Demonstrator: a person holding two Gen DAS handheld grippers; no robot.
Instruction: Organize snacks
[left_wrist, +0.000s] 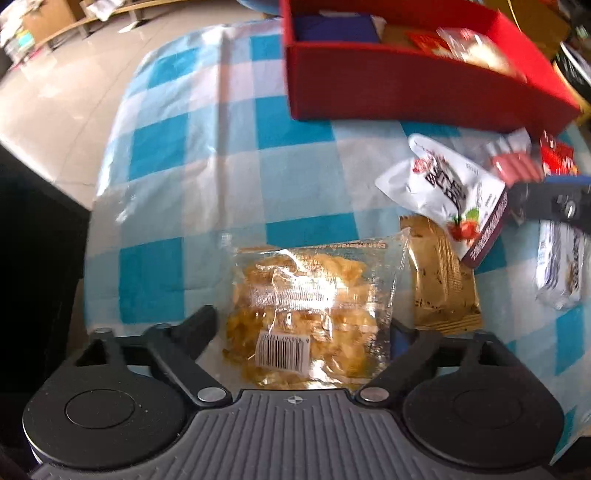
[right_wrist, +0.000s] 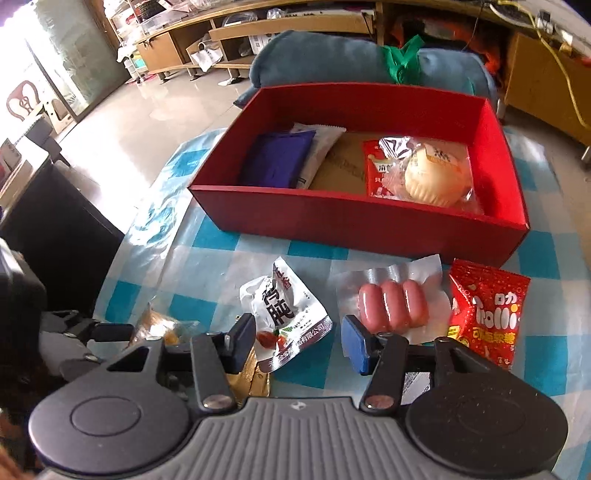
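Your left gripper (left_wrist: 301, 332) points steeply down with its fingers wide, one on each side of the clear packet of crisps (left_wrist: 303, 314), and neither pad presses on it. The packet lies flat on the checked cloth (left_wrist: 184, 166) at the near edge, barcode nearest you. It looks almost square, but its back seam runs left to right, so I judge that to be its long axis, spanning your jaws end to end. Closing that way could buckle the film and crush the crisps or let the packet slip out. Your right-hand finger may also snag the gold packet (left_wrist: 443, 280) touching its right edge. Your right gripper (right_wrist: 299, 345) stands narrow over bare cloth, holding nothing, just beside the white pouch (left_wrist: 439, 184). The red box (left_wrist: 388, 85) waits far right.
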